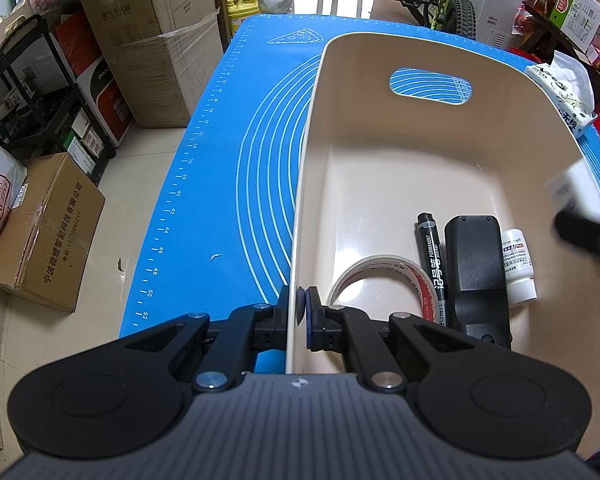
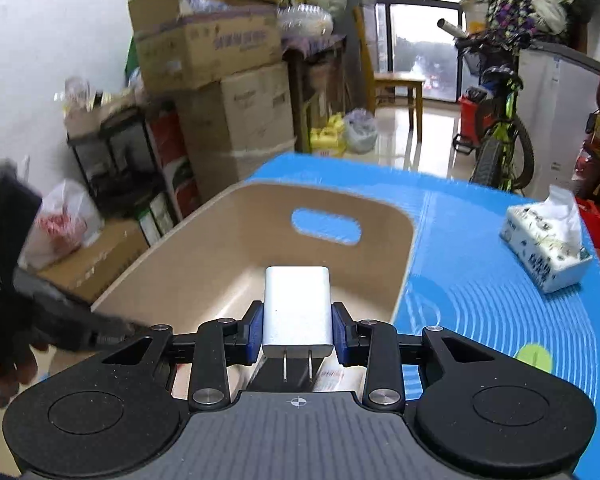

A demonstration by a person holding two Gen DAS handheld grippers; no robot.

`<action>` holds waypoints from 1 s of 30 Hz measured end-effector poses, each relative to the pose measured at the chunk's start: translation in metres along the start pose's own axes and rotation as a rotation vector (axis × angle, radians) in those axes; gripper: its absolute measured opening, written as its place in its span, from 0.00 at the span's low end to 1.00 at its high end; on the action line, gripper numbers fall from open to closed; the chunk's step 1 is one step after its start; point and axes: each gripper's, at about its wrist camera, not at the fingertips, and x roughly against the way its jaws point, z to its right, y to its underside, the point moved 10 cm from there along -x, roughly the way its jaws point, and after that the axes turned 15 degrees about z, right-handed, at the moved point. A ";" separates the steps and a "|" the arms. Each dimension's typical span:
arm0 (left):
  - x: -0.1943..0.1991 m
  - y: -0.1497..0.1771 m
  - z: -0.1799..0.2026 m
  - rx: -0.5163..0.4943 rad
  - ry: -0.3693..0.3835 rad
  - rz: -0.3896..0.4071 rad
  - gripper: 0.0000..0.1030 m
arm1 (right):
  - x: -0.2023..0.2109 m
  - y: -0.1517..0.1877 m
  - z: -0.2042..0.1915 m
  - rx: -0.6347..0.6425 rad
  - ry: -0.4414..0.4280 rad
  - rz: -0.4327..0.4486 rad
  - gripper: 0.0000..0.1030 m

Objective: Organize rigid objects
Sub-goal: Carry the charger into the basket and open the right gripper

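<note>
Left tool (image 1: pixel 298 308): matte black two-finger linkage, grey ribbed body plate with a small crosshair mark at its front edge, two round black discs either side, silver screw heads at the pivots, dark blue pads (image 1: pixel 311 308) on the fingertips. Right tool (image 2: pixel 298 322): same build, black arms, silver screws, ribbed grey plate with crosshair, brighter blue pads (image 2: pixel 255 330). Hand (image 2: pixel 8 364) at the frame's left edge wears a dark fingerless glove, blurred.

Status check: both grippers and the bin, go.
Left gripper shut on bin wall. Right gripper shut on white charger, above bin. Tape roll, marker, remote, bottle inside; far end free.
</note>
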 end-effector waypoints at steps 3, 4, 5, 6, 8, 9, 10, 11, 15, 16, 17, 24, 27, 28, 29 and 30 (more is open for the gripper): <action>0.000 0.000 0.000 0.000 0.000 0.000 0.07 | -0.006 0.016 -0.012 0.033 -0.003 -0.057 0.42; 0.000 0.000 0.000 0.000 -0.001 0.000 0.07 | -0.008 0.022 -0.015 0.042 -0.003 -0.076 0.42; 0.000 0.000 0.000 -0.001 -0.001 0.000 0.07 | -0.010 0.027 -0.017 0.047 -0.002 -0.093 0.42; 0.000 0.000 0.000 -0.001 0.000 0.000 0.07 | -0.012 0.032 -0.019 0.053 0.000 -0.114 0.41; 0.000 0.000 0.000 -0.001 0.000 0.000 0.07 | -0.012 0.037 -0.024 0.102 0.000 -0.120 0.41; 0.000 0.000 0.000 -0.001 -0.001 0.000 0.07 | -0.011 0.039 -0.026 0.110 -0.004 -0.130 0.42; 0.000 0.000 0.000 -0.002 -0.001 0.000 0.07 | -0.011 0.040 -0.028 0.114 -0.008 -0.134 0.42; 0.000 0.000 0.000 -0.002 -0.001 0.000 0.07 | -0.012 0.040 -0.029 0.123 -0.005 -0.136 0.42; 0.000 0.000 0.000 -0.001 -0.001 0.000 0.07 | -0.013 0.040 -0.031 0.143 0.009 -0.132 0.42; 0.000 0.000 0.000 -0.002 -0.001 0.000 0.07 | -0.013 0.040 -0.031 0.142 0.009 -0.131 0.42; 0.000 0.000 0.000 -0.002 -0.001 0.001 0.07 | -0.014 0.040 -0.030 0.144 0.009 -0.132 0.42; 0.000 0.000 -0.001 -0.004 -0.002 0.000 0.07 | -0.015 0.039 -0.027 0.163 0.022 -0.127 0.36; 0.000 0.000 -0.001 -0.001 -0.001 0.000 0.07 | -0.015 0.037 -0.024 0.138 0.017 -0.126 0.35; 0.000 0.000 -0.001 -0.001 -0.001 0.000 0.07 | -0.015 0.036 -0.023 0.127 0.013 -0.126 0.37; 0.000 0.000 0.000 -0.003 -0.001 0.001 0.07 | -0.015 0.036 -0.023 0.114 0.011 -0.124 0.39; 0.000 0.000 0.000 -0.003 -0.001 0.001 0.07 | -0.013 0.034 -0.022 0.100 0.008 -0.118 0.42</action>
